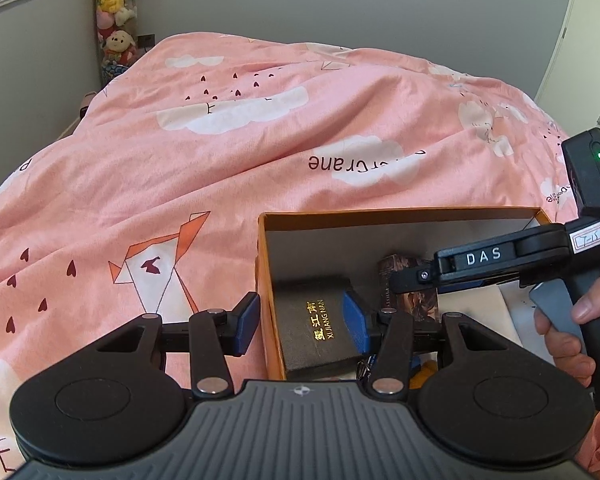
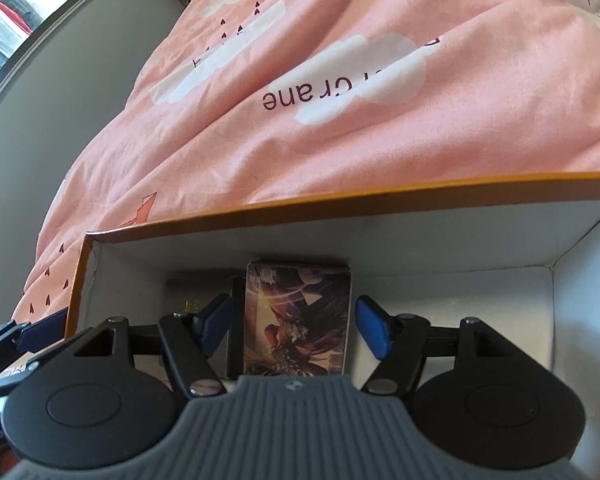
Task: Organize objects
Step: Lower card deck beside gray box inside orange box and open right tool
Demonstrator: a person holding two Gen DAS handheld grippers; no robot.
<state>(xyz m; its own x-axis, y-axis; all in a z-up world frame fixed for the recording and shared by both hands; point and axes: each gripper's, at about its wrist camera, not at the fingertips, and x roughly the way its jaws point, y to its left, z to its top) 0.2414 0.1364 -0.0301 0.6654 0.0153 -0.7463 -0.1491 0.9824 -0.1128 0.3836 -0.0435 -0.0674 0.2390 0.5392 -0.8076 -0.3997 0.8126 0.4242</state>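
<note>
Straddling the picture box (image 2: 298,322) with jaws apart and no pad touching it, the right gripper (image 2: 296,330) hovered inside the orange carton (image 2: 340,196). At its nine o'clock, the left gripper (image 1: 300,322), also open, bracketed the carton's wall beside the black box (image 1: 320,324). Likely mid-packing; next, closing squarely on the picture box.

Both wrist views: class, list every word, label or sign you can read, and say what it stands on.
"XI JIANGNAN", gold, under Chinese characters: on the black box inside the orange box.
"DAS": on the right gripper.
"Crane", upside down, the letters before it lost in a fold: on the pink duvet.
Handwritten white label on the right gripper: unreadable.
Picture box: its small print is too blurred to read.
</note>
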